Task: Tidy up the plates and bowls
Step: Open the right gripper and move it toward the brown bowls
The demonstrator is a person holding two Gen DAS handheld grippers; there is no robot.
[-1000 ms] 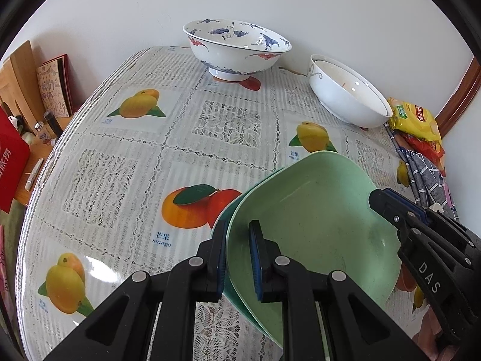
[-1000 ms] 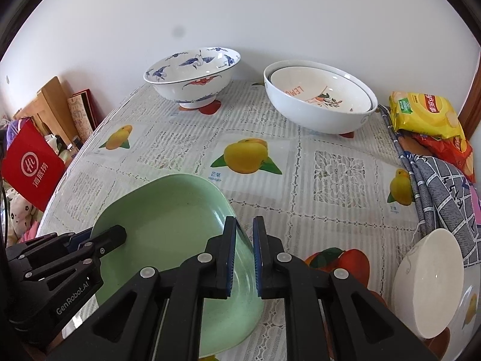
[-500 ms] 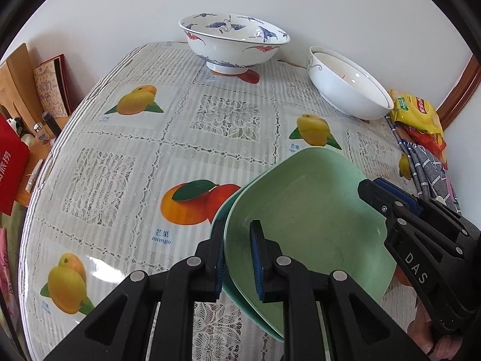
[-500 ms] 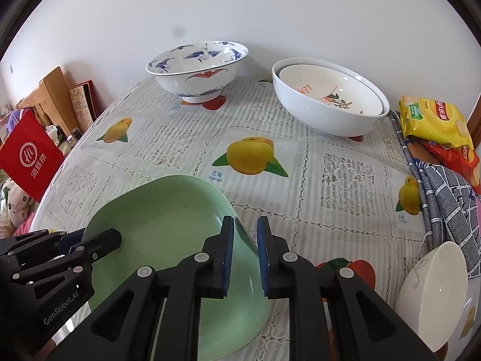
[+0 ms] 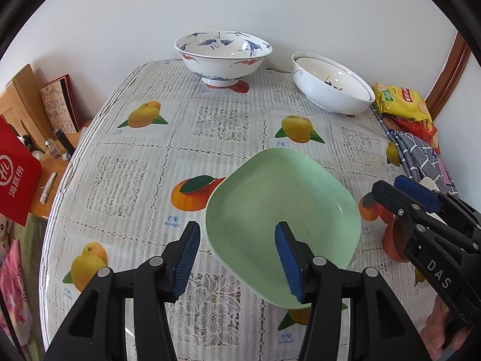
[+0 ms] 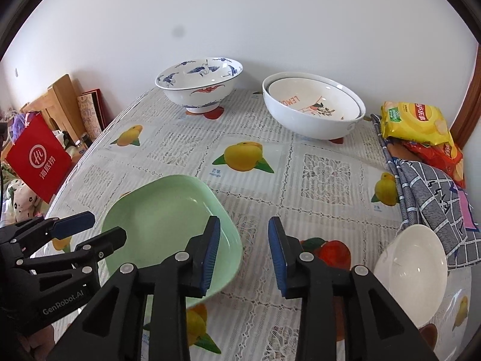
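Note:
Stacked green square plates [image 5: 282,216] lie flat on the tablecloth; they also show in the right wrist view [image 6: 168,228]. My left gripper [image 5: 237,258] is open, its jaws astride the plates' near-left edge, holding nothing. My right gripper [image 6: 243,252] is open and empty just past the plates' right edge. A blue-and-white crane bowl [image 5: 222,54] stands at the back. Two nested white bowls [image 6: 312,111] stand at the back right. A small white bowl [image 6: 412,273] sits at the front right, tilted.
The table [image 5: 120,180] has a fruit-print cloth. Snack bags [image 6: 418,126] and a checked cloth [image 6: 433,192] lie along the right edge. A red bag [image 6: 36,159] and wooden boards [image 5: 21,102] stand off the left edge.
Both grippers have opened and let go of the green plate, which now lies on the plate below it. Both grippers have pulled back and up a little.

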